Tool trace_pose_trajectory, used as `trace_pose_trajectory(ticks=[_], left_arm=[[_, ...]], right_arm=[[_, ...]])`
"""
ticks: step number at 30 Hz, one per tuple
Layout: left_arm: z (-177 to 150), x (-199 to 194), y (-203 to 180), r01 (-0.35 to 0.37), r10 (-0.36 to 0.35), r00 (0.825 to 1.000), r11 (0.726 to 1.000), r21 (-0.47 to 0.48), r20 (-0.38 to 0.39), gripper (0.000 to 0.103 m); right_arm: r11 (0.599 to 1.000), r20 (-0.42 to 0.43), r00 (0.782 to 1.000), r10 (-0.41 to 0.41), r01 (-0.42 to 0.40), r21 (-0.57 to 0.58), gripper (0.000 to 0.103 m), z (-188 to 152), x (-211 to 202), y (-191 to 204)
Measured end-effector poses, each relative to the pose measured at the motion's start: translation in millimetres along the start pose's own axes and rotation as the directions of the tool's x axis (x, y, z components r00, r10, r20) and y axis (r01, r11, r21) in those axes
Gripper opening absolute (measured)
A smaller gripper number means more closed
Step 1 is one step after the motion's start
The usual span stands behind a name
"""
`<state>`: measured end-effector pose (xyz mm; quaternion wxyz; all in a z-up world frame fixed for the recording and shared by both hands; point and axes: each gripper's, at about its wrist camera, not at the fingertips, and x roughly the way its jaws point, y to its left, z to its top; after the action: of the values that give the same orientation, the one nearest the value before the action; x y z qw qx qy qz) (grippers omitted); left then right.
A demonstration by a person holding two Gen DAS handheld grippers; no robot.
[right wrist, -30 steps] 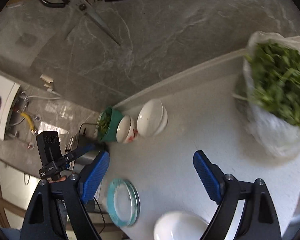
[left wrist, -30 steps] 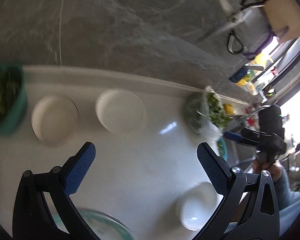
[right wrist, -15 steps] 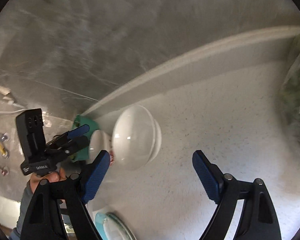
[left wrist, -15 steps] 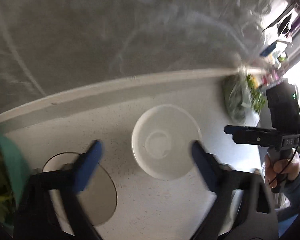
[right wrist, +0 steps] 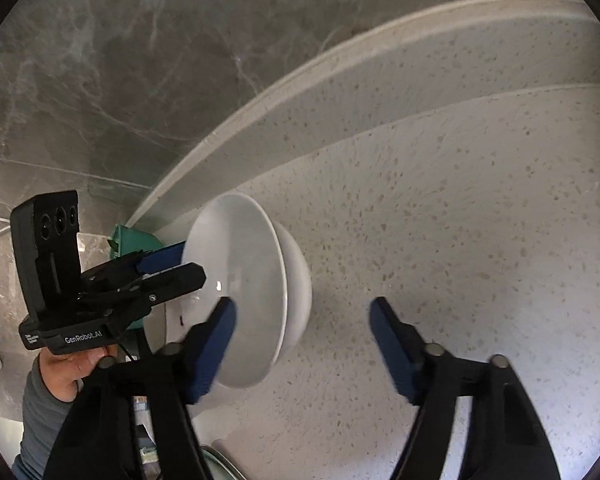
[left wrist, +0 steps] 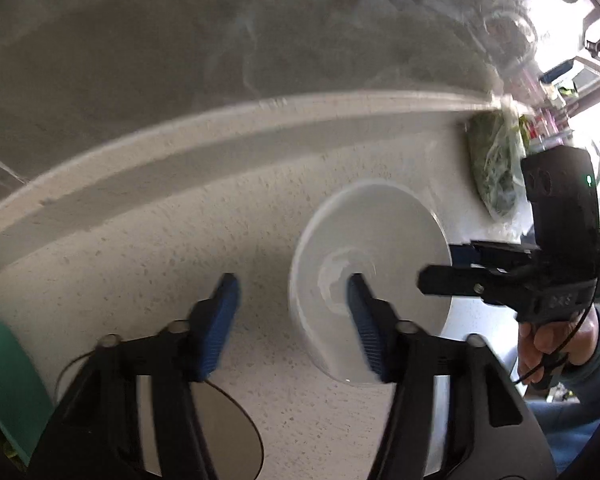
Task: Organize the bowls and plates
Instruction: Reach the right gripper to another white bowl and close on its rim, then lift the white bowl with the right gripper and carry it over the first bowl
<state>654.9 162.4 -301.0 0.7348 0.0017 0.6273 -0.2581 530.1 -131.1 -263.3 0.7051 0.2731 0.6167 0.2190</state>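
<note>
Your left gripper (left wrist: 290, 308) is open, straddling the near rim of the white bowl (left wrist: 384, 240), one finger inside, one outside. Your right gripper (right wrist: 302, 322) is open too, its left finger over the same bowl's rim from the opposite side. The bowl sits on the speckled worktop (right wrist: 460, 200), near the green bowl (left wrist: 4, 380).

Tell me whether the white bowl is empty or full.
Empty. The left wrist view looks straight into the white bowl and shows only its bare glossy bottom; the right wrist view shows a bare inside too.
</note>
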Motion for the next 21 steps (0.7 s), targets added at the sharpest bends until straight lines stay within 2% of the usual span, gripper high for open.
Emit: trace_pose_trajectory(ticks=[1,3,6,8,9,10,21], left_arm=[[-1.5,4.0,-2.8,-0.005,0.005,1.0,1.0,0.004,-0.008,0.031],[-3.1,10.4,-2.8,-0.007,0.007,1.0,1.0,0.015,-0.03,0.025],[-3.4,14.4,-1.4,0.004,-0.004,0.999,1.0,0.002,-0.031,0.012],[-4.0,15.2,0.5,0.015,-0.015,0.999,1.0,-0.007,-0.032,0.007],[-3.8,16.1,1.6,0.024,-0.025,0.999,1.0,-0.009,-0.034,0.007],[-3.9,15.5,3.1,0.024,-0.025,0.999,1.0,-0.01,-0.035,0.007],[-4.8,10.3,-10.2,-0.004,0.004,1.0,1.0,-0.026,-0.027,0.006]], right_arm=[[1.0,-0.026,1.0,-0.014,0.014,0.019,0.059,-0.4,1.4,-1.4],[1.0,-0.044,0.999,-0.019,0.02,0.024,0.043,-0.9,5.2,-2.8],[0.999,-0.053,0.999,-0.01,0.013,0.044,0.041,0.2,11.2,-3.7],[0.999,-0.059,0.998,-0.002,0.005,0.052,0.033,0.5,9.1,-6.1],[0.998,-0.061,0.998,0.009,-0.006,0.056,0.025,1.1,8.9,-5.8],[0.998,-0.065,0.998,0.023,-0.019,0.056,0.022,2.6,11.9,-2.3],[0.997,-0.049,0.999,0.011,-0.007,0.078,0.021,4.5,7.5,-6.0]])
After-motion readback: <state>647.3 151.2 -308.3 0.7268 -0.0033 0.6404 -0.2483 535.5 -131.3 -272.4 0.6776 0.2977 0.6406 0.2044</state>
